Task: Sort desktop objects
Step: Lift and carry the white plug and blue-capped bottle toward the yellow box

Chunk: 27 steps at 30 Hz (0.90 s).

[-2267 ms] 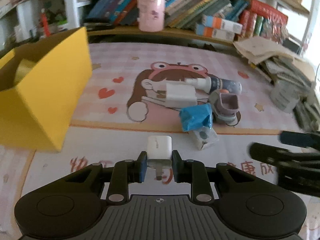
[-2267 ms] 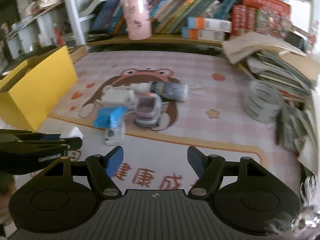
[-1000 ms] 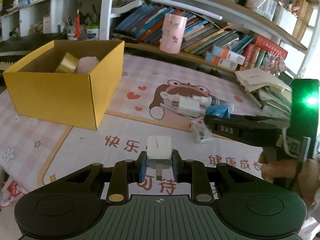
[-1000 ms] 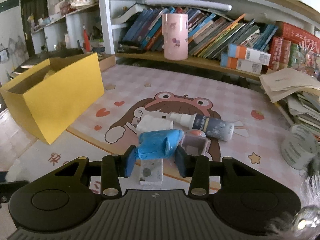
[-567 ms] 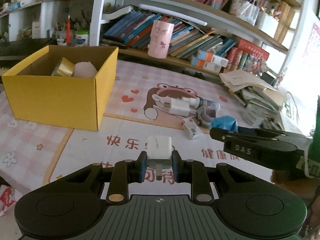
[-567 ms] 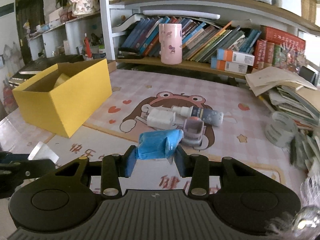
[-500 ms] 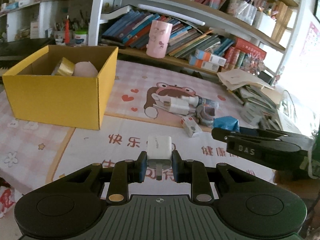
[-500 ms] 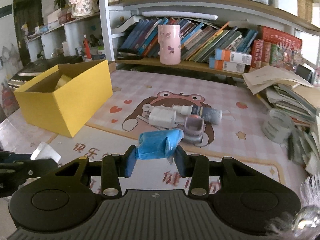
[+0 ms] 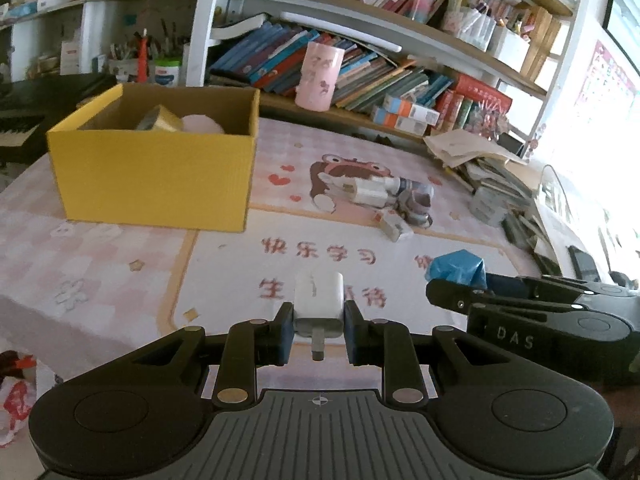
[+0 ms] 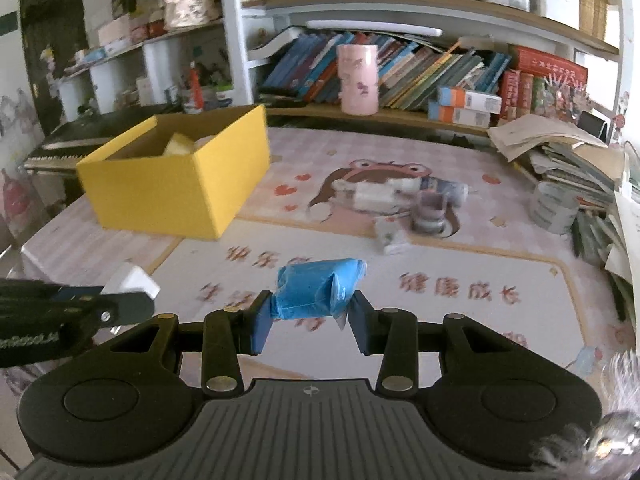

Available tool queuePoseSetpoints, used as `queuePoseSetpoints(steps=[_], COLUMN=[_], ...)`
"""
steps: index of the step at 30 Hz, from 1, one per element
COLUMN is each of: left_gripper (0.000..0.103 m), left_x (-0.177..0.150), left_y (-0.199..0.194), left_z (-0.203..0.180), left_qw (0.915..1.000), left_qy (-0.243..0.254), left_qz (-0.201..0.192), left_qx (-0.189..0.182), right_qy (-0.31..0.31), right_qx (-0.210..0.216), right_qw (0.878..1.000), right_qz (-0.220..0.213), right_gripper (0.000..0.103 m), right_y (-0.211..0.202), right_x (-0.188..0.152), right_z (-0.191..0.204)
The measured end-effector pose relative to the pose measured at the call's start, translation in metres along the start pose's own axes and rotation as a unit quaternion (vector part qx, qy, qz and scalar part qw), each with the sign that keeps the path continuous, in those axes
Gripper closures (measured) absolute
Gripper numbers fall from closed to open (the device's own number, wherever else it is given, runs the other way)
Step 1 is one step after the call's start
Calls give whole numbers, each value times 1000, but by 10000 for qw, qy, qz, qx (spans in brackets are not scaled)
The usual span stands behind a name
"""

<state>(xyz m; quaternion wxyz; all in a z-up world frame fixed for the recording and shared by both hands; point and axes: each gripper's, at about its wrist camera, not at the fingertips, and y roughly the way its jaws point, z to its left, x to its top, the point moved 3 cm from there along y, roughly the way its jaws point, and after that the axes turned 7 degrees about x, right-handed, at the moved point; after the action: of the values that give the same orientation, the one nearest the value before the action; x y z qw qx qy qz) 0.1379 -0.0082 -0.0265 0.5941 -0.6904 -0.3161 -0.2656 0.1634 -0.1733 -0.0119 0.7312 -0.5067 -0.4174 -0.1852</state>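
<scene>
Standing at far left on the pink cartoon-print mat (image 9: 120,264): open yellow cardboard box (image 9: 156,168). Clamping white square plug charger (image 9: 319,300), raised above mat: left gripper (image 9: 318,330). Clamping crumpled blue plastic packet (image 10: 318,290), also raised above mat: right gripper (image 10: 310,326).

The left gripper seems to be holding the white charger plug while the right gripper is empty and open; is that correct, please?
Not quite: the left gripper does hold the white charger plug, but the right gripper is closed on a blue packet, as the right wrist view shows.
</scene>
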Motion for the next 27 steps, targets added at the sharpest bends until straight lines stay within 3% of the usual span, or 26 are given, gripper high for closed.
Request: queuePoseSetpoints(steps=[12,27], left_gripper=[79,79], left_x=[-28,-46], left_y=[-39,-66], left_z=[58,109], left_qw=[9997,9979], left_qy=[5,-303], left_qz=[-19,-12], left_qx=[254,573], right_qy=[-130,-565], right_qx=[221,646], right_qw=[9996,9959], right_qz=[117,281], right_gripper=[65,65], right_y=[1,14], right_x=[-24,-21], right_z=[74,141])
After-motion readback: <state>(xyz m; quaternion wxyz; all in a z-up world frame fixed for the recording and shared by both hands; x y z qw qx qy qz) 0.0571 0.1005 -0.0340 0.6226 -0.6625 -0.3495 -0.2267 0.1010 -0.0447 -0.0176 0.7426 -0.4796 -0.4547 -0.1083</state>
